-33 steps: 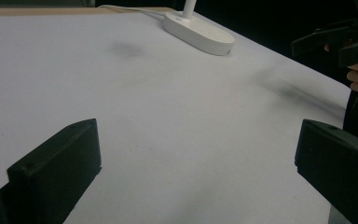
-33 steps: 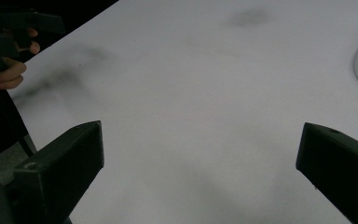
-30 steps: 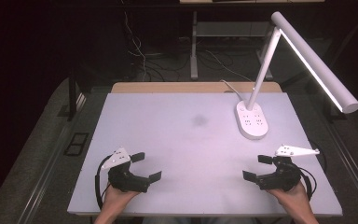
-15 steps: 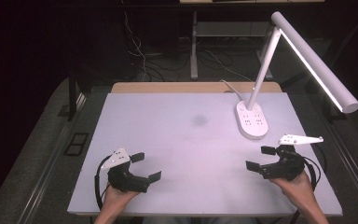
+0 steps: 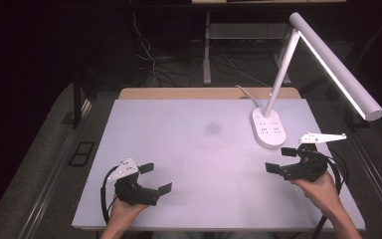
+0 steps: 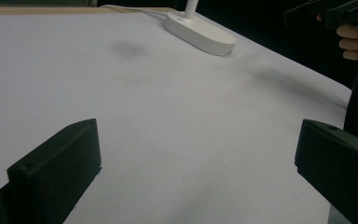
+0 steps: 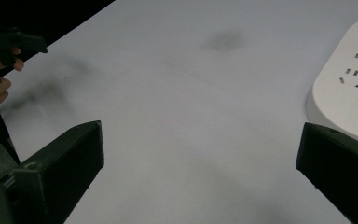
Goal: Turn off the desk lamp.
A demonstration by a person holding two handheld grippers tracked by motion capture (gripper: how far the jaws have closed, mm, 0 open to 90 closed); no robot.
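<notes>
R gripper (image 5: 279, 159) is spread wide, nothing between the jaws, held just off the table (image 5: 179, 144) near its right edge. It sits just beside the lamp base (image 5: 267, 127), a white oval w/ socket slots and a small blue-lit button, at the table's right rear. In the right gripper view that base (image 7: 349, 93) lies close ahead of the right-hand jaw, so my guess is the jaws are open ready to go for it, prob. the base or the button.

L gripper (image 5: 155, 178) also spread, empty, low at the front left corner, well apart from the lamp. Looks parked out of the way, hand resting at the table edge.

Lamp arm (image 5: 335, 64) slants up from the base, lit bar overhanging the right side, which would explain the bright tabletop. A faint dark smudge (image 5: 213, 128) marks the middle of the table; cables (image 5: 154, 55) trail on the dark floor behind.
</notes>
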